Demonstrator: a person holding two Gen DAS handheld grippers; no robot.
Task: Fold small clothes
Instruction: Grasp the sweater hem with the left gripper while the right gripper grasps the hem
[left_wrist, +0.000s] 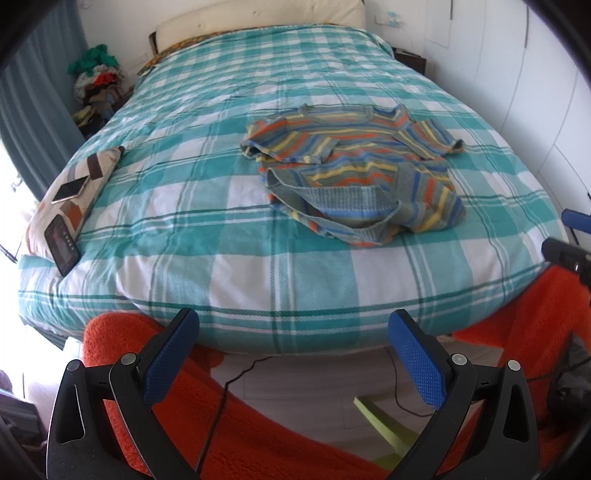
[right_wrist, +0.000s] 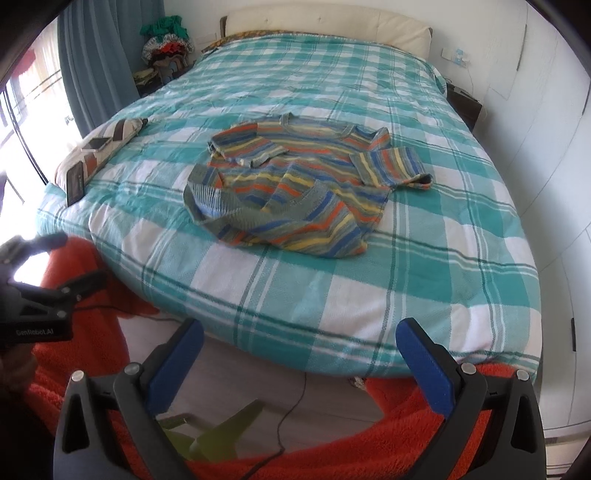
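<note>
Left wrist view: both grippers spread wide and empty short of the bed, striped jumper lying ahead.

Nearest, the left gripper (left_wrist: 293, 325) with 2 blue-padded fingers (left_wrist: 168, 360) hangs wide open, gripping nothing, above orange fleece fabric (left_wrist: 258, 435); the right gripper (right_wrist: 299, 332) is equally splayed and empty. Beyond them, the small knitted jumper striped in orange, yellow, blue and grey-green (left_wrist: 354, 170) lies rumpled on the teal-and-white checked bedspread (left_wrist: 207, 236), hem toward the grippers, neckline toward the cream headboard (left_wrist: 258, 14), long axis running foot to head. At the bed's left edge, 2 phones (left_wrist: 62, 240) rest on a patterned cushion (left_wrist: 92, 173).
</note>
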